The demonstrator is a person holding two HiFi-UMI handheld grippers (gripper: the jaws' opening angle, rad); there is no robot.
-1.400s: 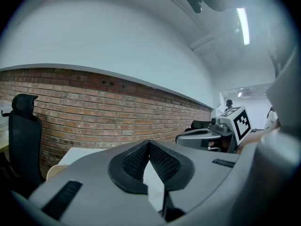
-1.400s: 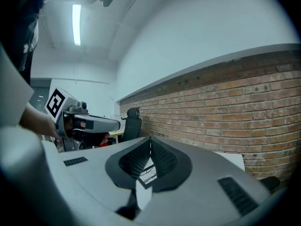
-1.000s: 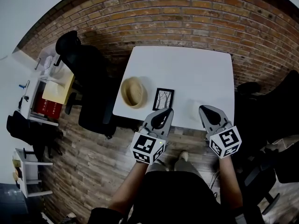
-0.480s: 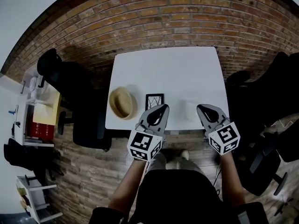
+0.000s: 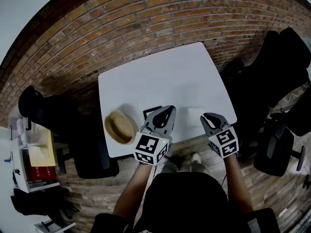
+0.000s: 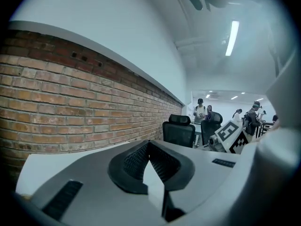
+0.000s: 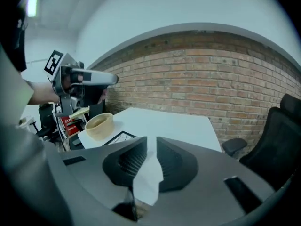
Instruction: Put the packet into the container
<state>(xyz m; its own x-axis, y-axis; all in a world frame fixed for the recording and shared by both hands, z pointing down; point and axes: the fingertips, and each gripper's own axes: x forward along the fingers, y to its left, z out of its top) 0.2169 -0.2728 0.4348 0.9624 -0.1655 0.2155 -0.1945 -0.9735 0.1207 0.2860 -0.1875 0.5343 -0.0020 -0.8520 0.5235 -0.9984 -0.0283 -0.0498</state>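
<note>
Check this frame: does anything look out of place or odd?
One thing: a white crumpled sheet, possibly the packet, sits pinched in the shut right gripper, bulging unevenly past the pads. The woven bowl stands upright on the table; nothing looks spilled.

The bench [image 5: 165, 81] top is smooth matt white. On it the container [image 5: 120, 127] looks like coarse woven straw. Behind the bench, the wall [image 5: 121, 28] is rough brick; beneath, the floor [image 5: 97, 188] is grainy wood. The right claw [image 7: 151, 142] is matt grey plastic, its packet [image 7: 148, 178] thin and papery.
</note>
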